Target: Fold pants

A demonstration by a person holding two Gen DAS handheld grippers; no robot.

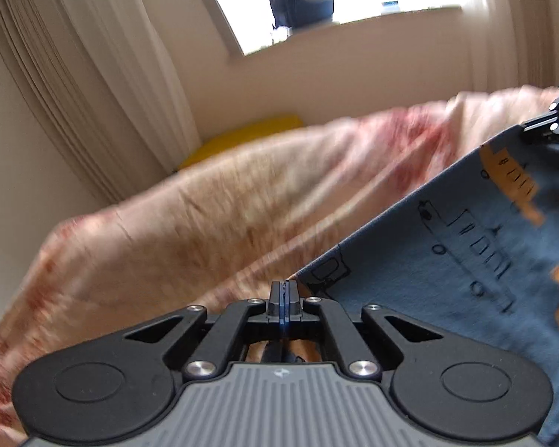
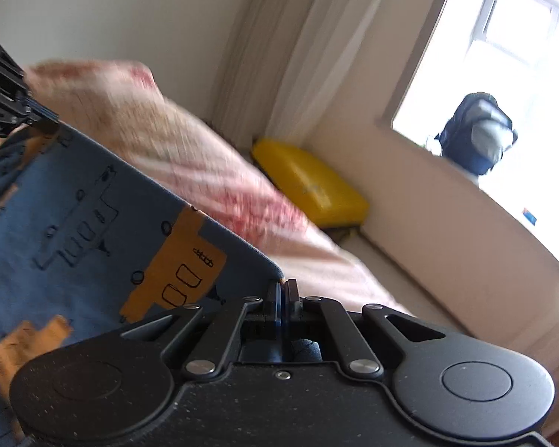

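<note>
Blue pants (image 1: 466, 260) stretched taut between the two tools, lifted above the bed (image 1: 205, 193).
The left tool (image 1: 284, 290) is pressed together on one corner of the pants; the right tool (image 2: 283, 290) pinches the opposite corner. Beyond the bed lie a yellow case (image 2: 313, 186), curtains (image 1: 85, 74) and a backpack (image 2: 479, 134) on the windowsill.

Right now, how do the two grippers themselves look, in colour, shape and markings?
The left gripper has matte black linkage arms, silver pivot screws, two round black discs and a grey ribbed plate with a small logo. The right gripper has the same black linkage, silver screws and round discs, but its body is black and speckled. Blue shows between the fingers of each. No cables or sleeves are visible.
</note>
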